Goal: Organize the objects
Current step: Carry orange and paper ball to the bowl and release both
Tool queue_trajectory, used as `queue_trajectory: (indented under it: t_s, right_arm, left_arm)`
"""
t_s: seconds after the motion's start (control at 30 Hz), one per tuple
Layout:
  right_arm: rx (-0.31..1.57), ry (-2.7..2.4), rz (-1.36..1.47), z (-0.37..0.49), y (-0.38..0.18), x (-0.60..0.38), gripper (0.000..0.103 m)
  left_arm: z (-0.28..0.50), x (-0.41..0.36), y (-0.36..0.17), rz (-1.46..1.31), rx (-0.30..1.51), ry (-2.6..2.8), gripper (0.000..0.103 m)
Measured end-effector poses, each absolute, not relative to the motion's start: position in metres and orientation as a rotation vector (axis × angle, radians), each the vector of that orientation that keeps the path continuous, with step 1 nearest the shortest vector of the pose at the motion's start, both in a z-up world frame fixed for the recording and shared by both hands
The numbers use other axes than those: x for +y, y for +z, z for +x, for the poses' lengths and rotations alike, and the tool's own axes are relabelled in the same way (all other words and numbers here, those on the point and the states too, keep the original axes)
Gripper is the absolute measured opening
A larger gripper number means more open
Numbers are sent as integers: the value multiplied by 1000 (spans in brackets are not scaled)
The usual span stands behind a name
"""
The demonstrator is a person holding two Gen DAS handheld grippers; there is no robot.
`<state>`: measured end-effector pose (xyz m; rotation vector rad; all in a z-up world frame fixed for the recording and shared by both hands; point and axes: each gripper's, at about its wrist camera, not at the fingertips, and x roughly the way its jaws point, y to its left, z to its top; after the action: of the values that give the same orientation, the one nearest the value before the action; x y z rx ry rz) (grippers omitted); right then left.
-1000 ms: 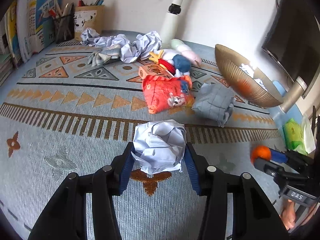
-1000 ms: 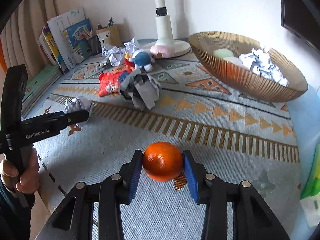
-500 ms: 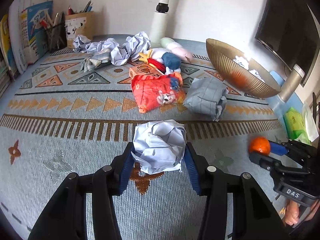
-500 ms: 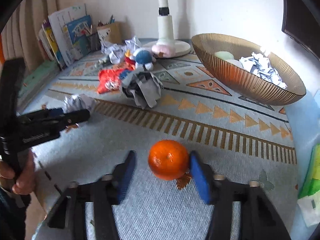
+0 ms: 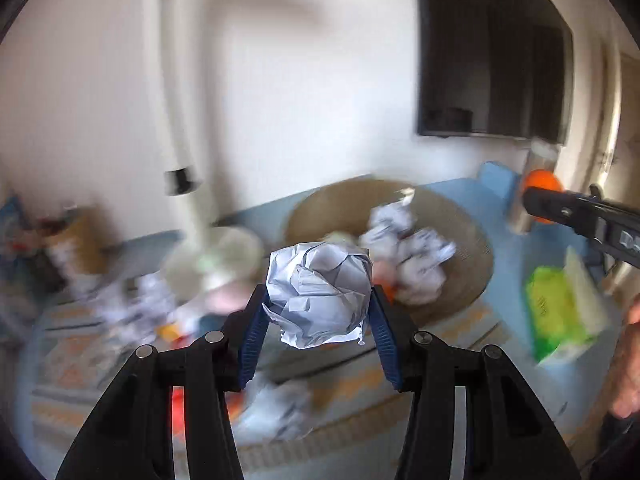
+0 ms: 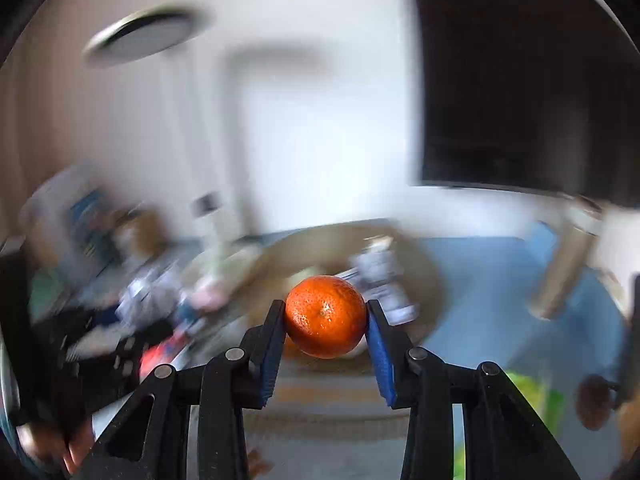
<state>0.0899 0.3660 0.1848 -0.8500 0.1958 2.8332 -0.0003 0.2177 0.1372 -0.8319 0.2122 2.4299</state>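
Observation:
In the left wrist view my left gripper (image 5: 318, 300) is shut on a crumpled white paper ball (image 5: 318, 294), held in the air above the patterned rug. Behind it, blurred, lies the brown woven bowl (image 5: 472, 240) with more crumpled paper (image 5: 412, 248) inside. In the right wrist view my right gripper (image 6: 326, 316) is shut on an orange tangerine (image 6: 325, 316), also lifted, with the bowl (image 6: 428, 280) blurred behind it. The tangerine (image 5: 540, 182) and right gripper also show at the right edge of the left wrist view.
Everything beyond the grippers is smeared by motion. A white fan pole (image 5: 176, 128) rises at the back left. A dark screen (image 5: 492, 52) hangs on the wall at right. A green packet (image 5: 556, 312) lies right of the bowl. Toys and paper clutter the rug at left (image 5: 132, 312).
Both grippers have risen off the rug with their loads and swung toward the bowl. The right gripper's jaws, briefly looser around the tangerine, now press on it.

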Motion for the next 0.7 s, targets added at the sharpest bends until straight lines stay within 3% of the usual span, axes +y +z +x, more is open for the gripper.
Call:
queue_trajectory:
  t_s: [0.1,0.27,0.3,0.33,0.4,0.47,0.7]
  right_arm:
    - [383,2743,-878,65,181,409,38]
    - [411,2712,-902,48,169,427,38]
    - [417,2707,-906,45,167,429,38]
    - [426,2700,-916,39,164,432,39]
    - [428,2712,-941,31,160,434,50]
    - [419,2708,-942,29,157,435,63]
    - [403,2763,-893,50,161,425,65]
  left_arm:
    - [-30,236,127,-923,20,2299,46]
    - [-41,267,123,-898,78,2305,46]
    - [-43,271,123,-898,75,2306,52]
    - [-45,273,123,-902,70,2306,70]
    - [-53,277,122,-952,77,2334,95]
    - [-49,270,124,-933,53,2357,95]
    - [-32,212,132,-934,-81,2385,95]
